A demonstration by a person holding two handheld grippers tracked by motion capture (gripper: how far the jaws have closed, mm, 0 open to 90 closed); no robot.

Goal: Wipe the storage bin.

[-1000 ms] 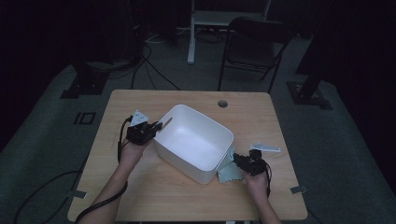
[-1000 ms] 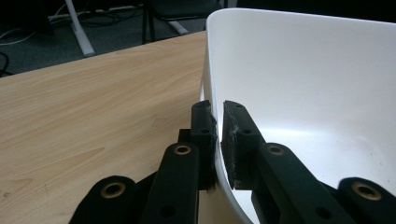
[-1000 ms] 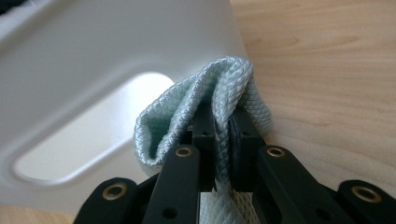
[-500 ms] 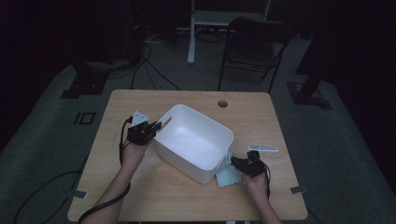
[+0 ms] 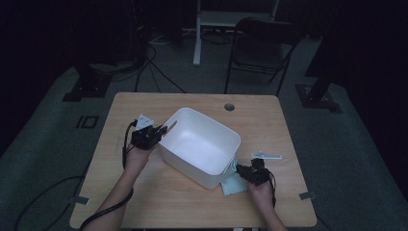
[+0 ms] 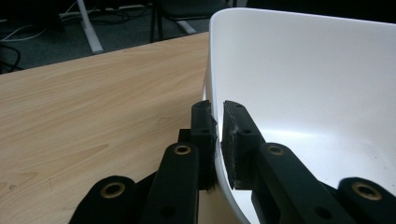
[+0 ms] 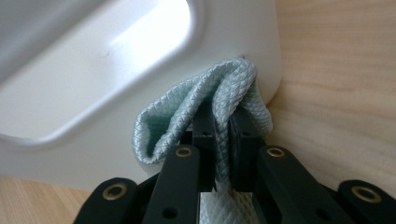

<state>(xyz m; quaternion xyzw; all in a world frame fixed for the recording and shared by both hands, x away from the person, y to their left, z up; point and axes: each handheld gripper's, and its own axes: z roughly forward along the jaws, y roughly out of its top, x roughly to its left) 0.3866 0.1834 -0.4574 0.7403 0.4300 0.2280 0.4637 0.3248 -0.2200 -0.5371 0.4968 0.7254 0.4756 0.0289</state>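
Observation:
A white plastic tub stands in the middle of the wooden table. My left gripper is shut on the tub's left rim, one jaw outside the wall and one inside. A pale green woven cloth lies against the tub's right near side. My right gripper is shut on a fold of that cloth, and the fold presses against the tub's outer wall.
A small white strip lies on the table just beyond my right hand. A round cable hole sits near the far edge. Behind the table stand a dark folding chair and a white desk frame.
My right gripper has shifted slightly left toward the tub with the cloth. The left gripper and the tub have stayed put.

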